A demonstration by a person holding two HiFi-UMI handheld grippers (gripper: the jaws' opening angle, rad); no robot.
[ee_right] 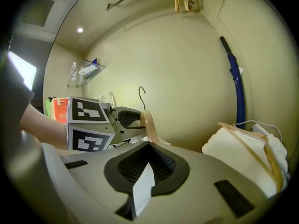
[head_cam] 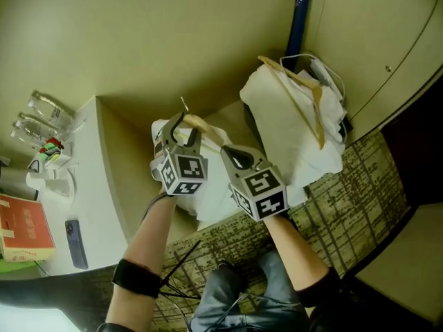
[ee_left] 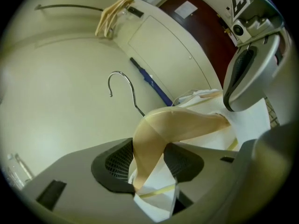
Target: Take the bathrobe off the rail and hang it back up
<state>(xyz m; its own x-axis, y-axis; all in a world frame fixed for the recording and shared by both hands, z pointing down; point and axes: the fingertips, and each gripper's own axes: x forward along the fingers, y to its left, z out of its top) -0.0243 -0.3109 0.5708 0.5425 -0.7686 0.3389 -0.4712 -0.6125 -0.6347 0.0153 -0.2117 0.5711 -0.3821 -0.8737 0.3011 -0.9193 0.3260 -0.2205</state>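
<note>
White bathrobe [head_cam: 216, 198] draped on a wooden hanger [ee_left: 177, 125].
Left gripper [ee_left: 148, 161] clamps the hanger; right gripper [ee_right: 145, 171] pinches the bathrobe beside it.

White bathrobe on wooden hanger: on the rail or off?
Off: the metal hook of the wooden hanger is free, apart from the wall rail.

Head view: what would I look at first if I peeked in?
Right in the middle, the left hand-held gripper clamps a wooden hanger, and the right hand-held gripper pinches the white bathrobe below it. Both carry black-and-white marker cubes. At the right lies another white bundle with a second hanger on top.
</note>
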